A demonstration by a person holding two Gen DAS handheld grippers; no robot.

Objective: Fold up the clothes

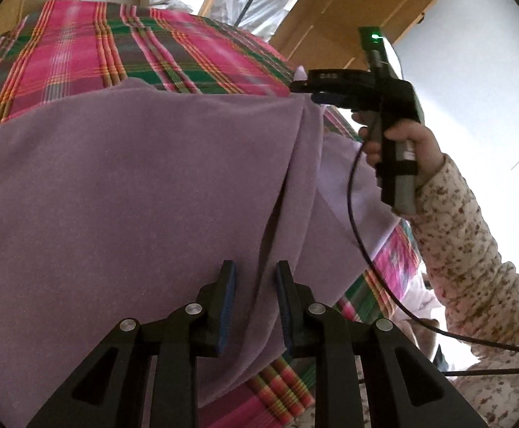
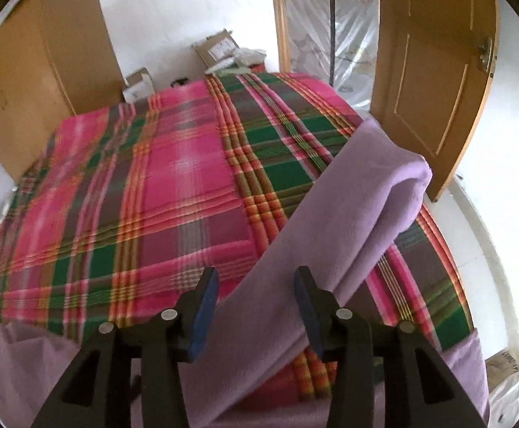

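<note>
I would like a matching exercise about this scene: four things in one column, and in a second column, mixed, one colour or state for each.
Things:
1. garment
2. bed cover
3. door
4. sleeve

Colour or state:
A. light brown wood, standing open
B. pale with small brown flowers
C. plain lilac
D. pink and green plaid

Pairs: 1-C, 2-D, 3-A, 4-B
</note>
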